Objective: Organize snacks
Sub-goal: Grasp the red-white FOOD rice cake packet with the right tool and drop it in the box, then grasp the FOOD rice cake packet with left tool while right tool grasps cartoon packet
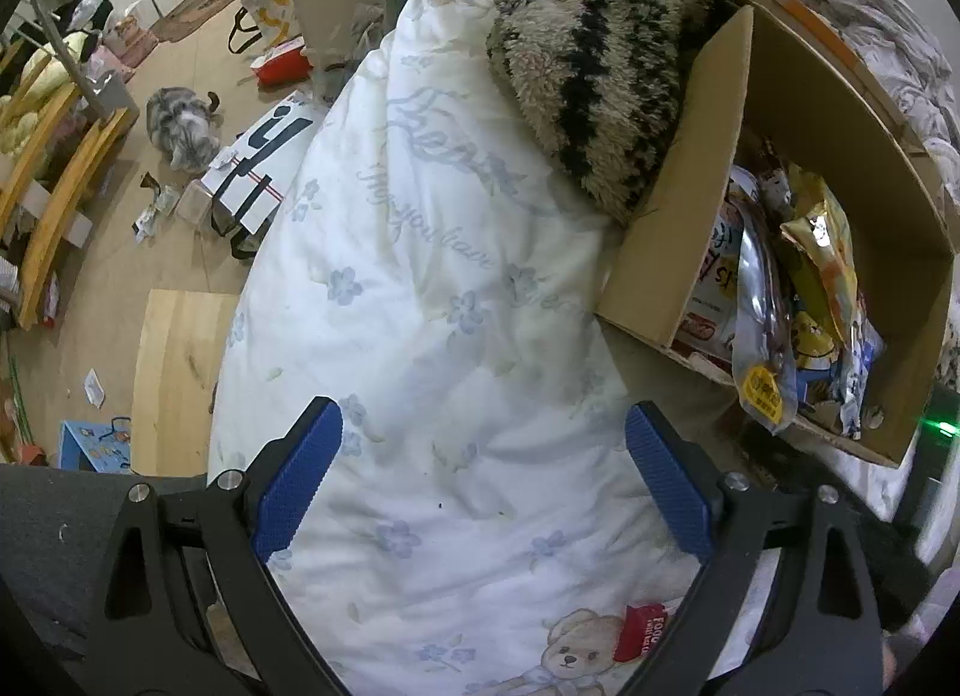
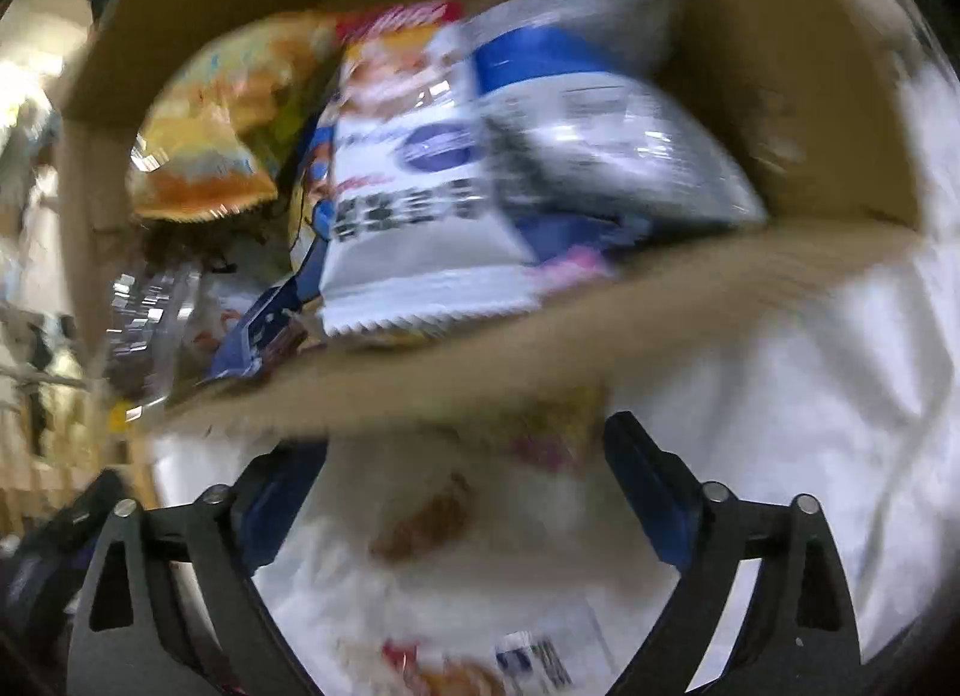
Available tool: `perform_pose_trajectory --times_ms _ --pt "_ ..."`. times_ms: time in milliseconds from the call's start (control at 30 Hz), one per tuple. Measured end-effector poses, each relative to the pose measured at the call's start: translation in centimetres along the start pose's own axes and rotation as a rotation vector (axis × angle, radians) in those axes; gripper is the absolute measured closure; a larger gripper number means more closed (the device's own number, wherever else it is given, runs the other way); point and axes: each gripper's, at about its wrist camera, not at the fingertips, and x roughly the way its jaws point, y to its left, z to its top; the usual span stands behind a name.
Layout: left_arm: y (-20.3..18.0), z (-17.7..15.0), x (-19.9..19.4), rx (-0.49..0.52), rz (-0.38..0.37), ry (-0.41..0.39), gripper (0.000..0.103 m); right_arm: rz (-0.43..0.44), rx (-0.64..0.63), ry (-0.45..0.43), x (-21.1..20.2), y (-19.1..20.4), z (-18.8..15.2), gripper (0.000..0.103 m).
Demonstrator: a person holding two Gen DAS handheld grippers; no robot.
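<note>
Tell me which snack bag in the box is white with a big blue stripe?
The bag lying at the right end of the cardboard box, on top of the pile. The bag at the left end is orange and yellow instead.

Left gripper [image 1: 483,450]: points steeply downward; jaws spread wide; blue ribbed pads [image 1: 297,480] facing each other across an empty gap; black finger arms sharp and in focus.

Right gripper [image 2: 465,477]: also angled steeply down; jaws wide apart; blue pads [image 2: 645,492] pressing on nothing; whole view smeared by motion blur.
</note>
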Motion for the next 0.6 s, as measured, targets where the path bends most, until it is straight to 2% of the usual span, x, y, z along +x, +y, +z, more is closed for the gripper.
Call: perform_pose_trajectory --times_ms 100,233,267,300,400,600 --pt "-0.2 0.1 0.0 0.006 -0.004 0.001 0.009 -0.134 -0.045 -0.031 2.1 1.6 0.6 0.000" --pt "-0.5 0.1 -0.1 0.015 -0.005 -0.001 0.009 -0.254 -0.104 -0.051 3.1 3.3 0.6 0.001" --pt "-0.5 0.0 -0.2 0.016 -0.005 -0.001 0.009 -0.273 -0.121 -0.053 3.2 3.5 0.5 0.011" --pt "-0.5 0.0 -0.2 0.015 -0.007 0.000 0.009 -0.281 -0.139 -0.055 3.0 3.6 0.4 0.015" --pt "-0.6 -0.4 -0.5 0.023 -0.013 0.003 0.009 -0.249 -0.167 -0.042 1.8 2.7 0.1 0.036" --pt "-1.5 -1.8 -0.2 0.114 -0.007 0.048 0.009 -0.139 -0.222 0.021 -3.5 0.0 0.1 0.039"
